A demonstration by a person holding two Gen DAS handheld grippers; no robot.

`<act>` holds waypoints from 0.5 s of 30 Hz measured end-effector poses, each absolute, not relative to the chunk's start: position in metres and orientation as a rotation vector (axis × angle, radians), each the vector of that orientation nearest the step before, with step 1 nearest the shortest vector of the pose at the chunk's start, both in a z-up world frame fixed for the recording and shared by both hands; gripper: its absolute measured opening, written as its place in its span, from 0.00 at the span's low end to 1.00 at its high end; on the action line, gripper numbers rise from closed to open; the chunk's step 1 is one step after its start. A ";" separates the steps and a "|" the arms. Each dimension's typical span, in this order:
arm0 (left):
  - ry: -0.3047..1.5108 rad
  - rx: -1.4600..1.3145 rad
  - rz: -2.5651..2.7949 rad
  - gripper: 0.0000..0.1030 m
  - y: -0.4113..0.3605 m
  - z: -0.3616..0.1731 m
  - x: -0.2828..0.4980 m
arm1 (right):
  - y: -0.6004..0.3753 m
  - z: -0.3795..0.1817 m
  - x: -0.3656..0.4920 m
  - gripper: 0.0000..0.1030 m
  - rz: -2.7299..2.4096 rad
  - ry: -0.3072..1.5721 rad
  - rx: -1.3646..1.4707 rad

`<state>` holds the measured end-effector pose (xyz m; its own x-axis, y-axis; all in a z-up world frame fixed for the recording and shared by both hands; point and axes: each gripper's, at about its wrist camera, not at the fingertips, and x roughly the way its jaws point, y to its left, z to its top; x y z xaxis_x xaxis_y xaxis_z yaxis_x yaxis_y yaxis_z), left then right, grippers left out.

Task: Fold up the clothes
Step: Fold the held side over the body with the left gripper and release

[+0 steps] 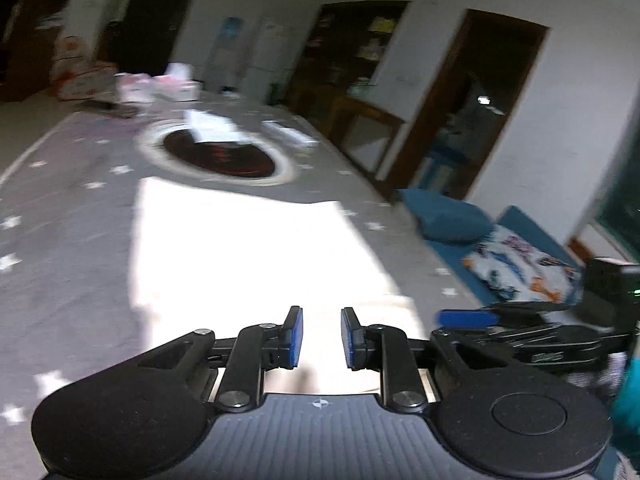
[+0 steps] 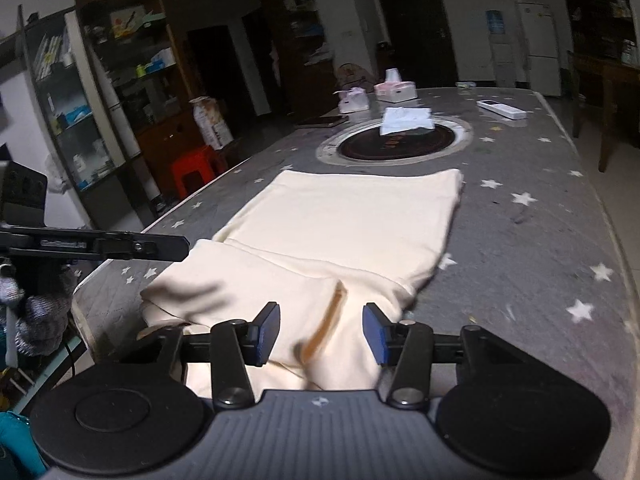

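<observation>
A cream garment (image 2: 344,224) lies lengthwise on the grey star-patterned table (image 2: 540,240), its near end folded over with a tan stripe showing. In the left wrist view the same garment (image 1: 248,248) looks blown-out white. My left gripper (image 1: 321,338) hovers open over the garment's near end, nothing between its blue pads (image 1: 295,336). My right gripper (image 2: 321,334) is also open, wider, above the folded near end, fingers empty. The other gripper (image 1: 532,336) shows at the right edge of the left view, and the other gripper (image 2: 96,245) at the left of the right view.
A dark round inset (image 2: 396,144) sits mid-table with a small white folded cloth (image 2: 406,119) on it. Farther back are a remote (image 2: 501,109) and tissue boxes (image 2: 395,90). Red stool (image 2: 192,170) and shelves (image 2: 100,100) stand left; blue sofa with cushions (image 1: 512,256) right of the table.
</observation>
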<state>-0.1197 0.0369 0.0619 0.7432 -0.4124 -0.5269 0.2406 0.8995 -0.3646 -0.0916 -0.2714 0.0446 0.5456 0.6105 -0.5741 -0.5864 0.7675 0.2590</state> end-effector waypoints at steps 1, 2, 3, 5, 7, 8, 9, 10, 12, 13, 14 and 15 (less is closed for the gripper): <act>0.649 -0.284 -0.339 0.22 0.044 0.058 -0.119 | -0.267 0.044 -0.089 0.44 0.718 0.699 0.031; 0.658 -0.285 -0.314 0.22 0.052 0.054 -0.118 | -0.263 0.044 -0.086 0.44 0.725 0.704 0.023; 0.667 -0.286 -0.294 0.22 0.058 0.051 -0.117 | -0.258 0.043 -0.083 0.44 0.725 0.712 0.012; 0.689 -0.285 -0.252 0.22 0.068 0.044 -0.114 | -0.248 0.040 -0.076 0.43 0.726 0.730 -0.009; 0.708 -0.293 -0.226 0.22 0.077 0.038 -0.112 | -0.240 0.037 -0.069 0.39 0.724 0.751 -0.027; 0.717 -0.299 -0.215 0.21 0.082 0.035 -0.112 | -0.236 0.035 -0.066 0.38 0.723 0.761 -0.036; 0.726 -0.305 -0.205 0.20 0.086 0.033 -0.111 | -0.234 0.034 -0.064 0.37 0.721 0.768 -0.041; 0.734 -0.311 -0.195 0.20 0.091 0.030 -0.111 | -0.231 0.033 -0.062 0.34 0.719 0.776 -0.047; 0.724 -0.311 -0.193 0.20 0.094 0.033 -0.111 | -0.226 0.030 -0.058 0.33 0.715 0.789 -0.057; 0.708 -0.304 -0.204 0.20 0.092 0.036 -0.111 | -0.225 0.029 -0.057 0.33 0.709 0.790 -0.061; 0.696 -0.299 -0.217 0.20 0.090 0.039 -0.109 | -0.224 0.029 -0.056 0.33 0.703 0.791 -0.064; 0.686 -0.295 -0.229 0.20 0.087 0.042 -0.105 | -0.223 0.028 -0.055 0.33 0.697 0.792 -0.067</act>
